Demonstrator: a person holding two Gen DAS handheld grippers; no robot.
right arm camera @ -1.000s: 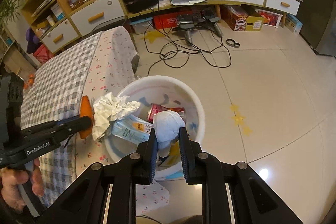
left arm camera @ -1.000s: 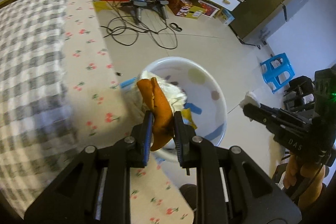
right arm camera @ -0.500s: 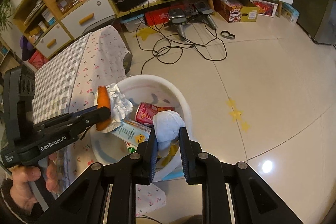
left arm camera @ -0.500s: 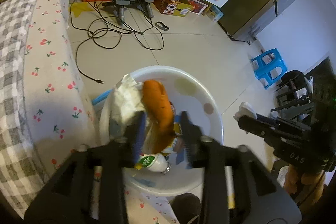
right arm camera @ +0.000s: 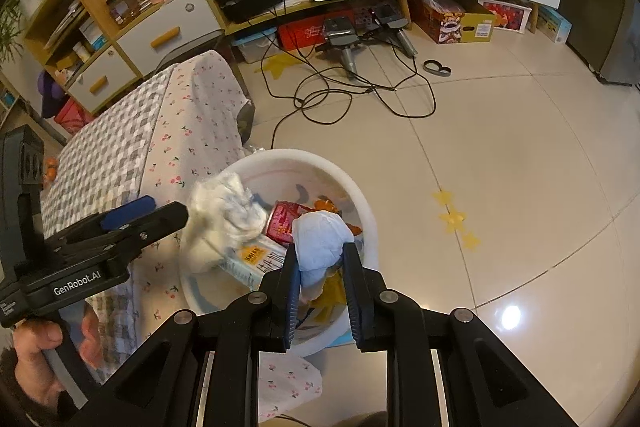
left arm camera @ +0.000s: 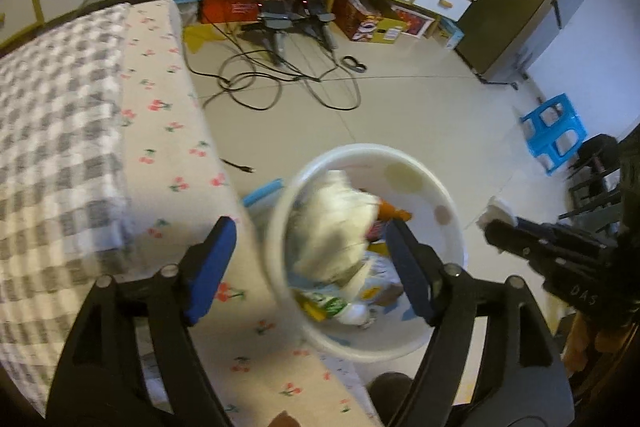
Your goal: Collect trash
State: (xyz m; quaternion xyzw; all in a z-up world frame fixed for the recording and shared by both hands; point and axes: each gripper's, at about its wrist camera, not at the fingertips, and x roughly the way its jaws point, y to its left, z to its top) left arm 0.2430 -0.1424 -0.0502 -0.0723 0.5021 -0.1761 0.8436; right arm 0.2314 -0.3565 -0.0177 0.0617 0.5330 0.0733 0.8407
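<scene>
A: Left wrist view. Left gripper (left arm camera: 308,259) spreading, nothing pinched; crumpled white paper wad (left arm camera: 340,227) blurred between the jaws, over the round white plastic basin (left arm camera: 400,159), apparently dropping in. Orange peel scrap (left arm camera: 394,214) at the wad's right edge.

B: Right wrist view. Right gripper (right arm camera: 320,287) pinching soft white tissue ball (right arm camera: 320,239), directly above the basin's near side. Release straight down should land it. Left gripper near, left of the basin.

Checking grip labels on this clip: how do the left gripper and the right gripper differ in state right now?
The left gripper has its jaws opening, wide apart, nothing pressed between them; the right gripper is shut on a white paper wad. The left one has let go of its trash, a blurred crumpled tissue dropping into the white basin, while the right one's wad is not yet released. Both point down over the same basin.
</scene>
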